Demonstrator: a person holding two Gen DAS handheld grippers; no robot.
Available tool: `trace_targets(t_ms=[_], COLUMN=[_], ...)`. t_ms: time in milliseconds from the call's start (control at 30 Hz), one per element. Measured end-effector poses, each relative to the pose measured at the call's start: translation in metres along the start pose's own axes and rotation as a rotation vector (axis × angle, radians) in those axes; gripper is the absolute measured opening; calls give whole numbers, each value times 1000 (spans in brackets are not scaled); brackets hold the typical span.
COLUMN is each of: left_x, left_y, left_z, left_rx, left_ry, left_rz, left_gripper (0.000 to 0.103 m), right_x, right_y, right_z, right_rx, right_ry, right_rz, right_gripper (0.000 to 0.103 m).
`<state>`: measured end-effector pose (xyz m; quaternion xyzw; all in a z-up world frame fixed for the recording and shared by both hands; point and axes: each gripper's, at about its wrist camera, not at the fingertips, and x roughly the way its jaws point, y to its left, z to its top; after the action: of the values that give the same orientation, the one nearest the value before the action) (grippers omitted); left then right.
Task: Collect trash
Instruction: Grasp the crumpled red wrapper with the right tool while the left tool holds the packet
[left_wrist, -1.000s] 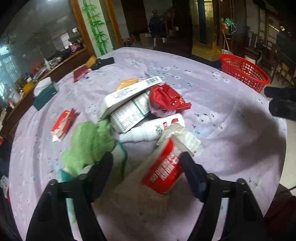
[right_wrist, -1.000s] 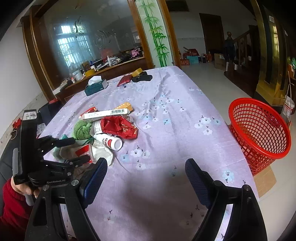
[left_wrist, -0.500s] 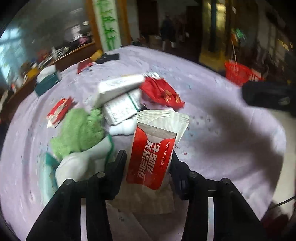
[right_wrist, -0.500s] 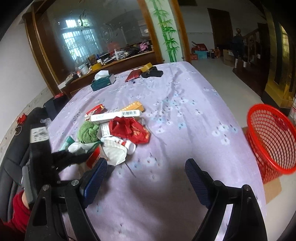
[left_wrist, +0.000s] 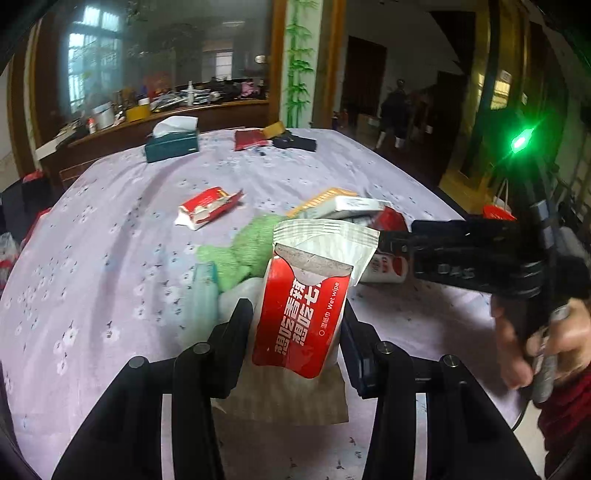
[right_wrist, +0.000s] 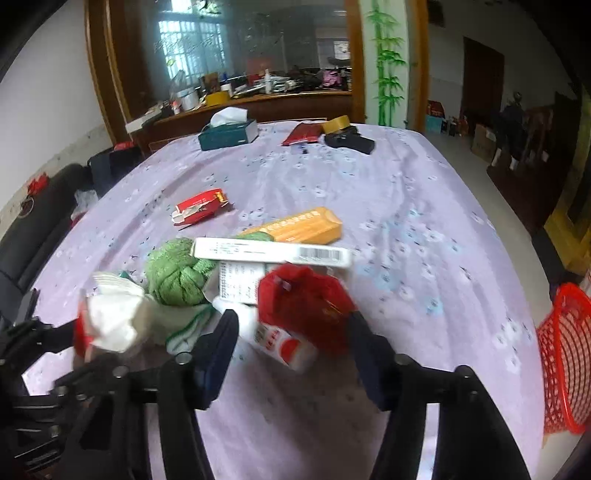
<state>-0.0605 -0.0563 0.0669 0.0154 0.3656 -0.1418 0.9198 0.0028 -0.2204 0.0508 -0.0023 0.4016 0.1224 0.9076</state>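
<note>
Wet wipe packet (left_wrist: 303, 306), red and white, clamped between the left gripper (left_wrist: 295, 332) jaws, held upright above the purple tablecloth (left_wrist: 110, 258). Right gripper (right_wrist: 291, 332) jaws spread wide, nothing held, fingers either side of the red crumpled wrapper (right_wrist: 303, 302) and white bottle (right_wrist: 284, 343) in the trash pile. Green cloth (right_wrist: 177, 273), white box (right_wrist: 269, 253), orange box (right_wrist: 299, 227) in same pile. Red basket (right_wrist: 565, 369) on the floor off the table's right edge.
</note>
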Motion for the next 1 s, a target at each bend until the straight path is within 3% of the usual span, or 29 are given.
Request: trace_targets(t_ms=[33, 67, 100, 233, 500, 1000], left_x=[1, 1, 2, 1, 5, 5], left_y=[2, 4, 4, -3, -32, -57], left_z=[0, 0, 0, -2, 2, -4], left_rx=[-12, -19, -22, -5, -1, 46], left_ry=[3, 3, 3, -14, -31, -58], left_rz=[-3, -3, -4, 15, 8, 110], left_gripper=[44, 44, 44, 44, 44, 44], right_x=[7, 12, 17, 10, -53, -96], right_y=[5, 6, 7, 0, -15, -25], right_z=[2, 2, 3, -3, -31, -60], right_rx=[-18, -26, -31, 16, 125, 173], right_ry=[1, 2, 8, -11, -99, -136], right_rz=[-20, -31, -40, -33, 78, 93], right_gripper=[47, 28, 22, 22, 22, 22])
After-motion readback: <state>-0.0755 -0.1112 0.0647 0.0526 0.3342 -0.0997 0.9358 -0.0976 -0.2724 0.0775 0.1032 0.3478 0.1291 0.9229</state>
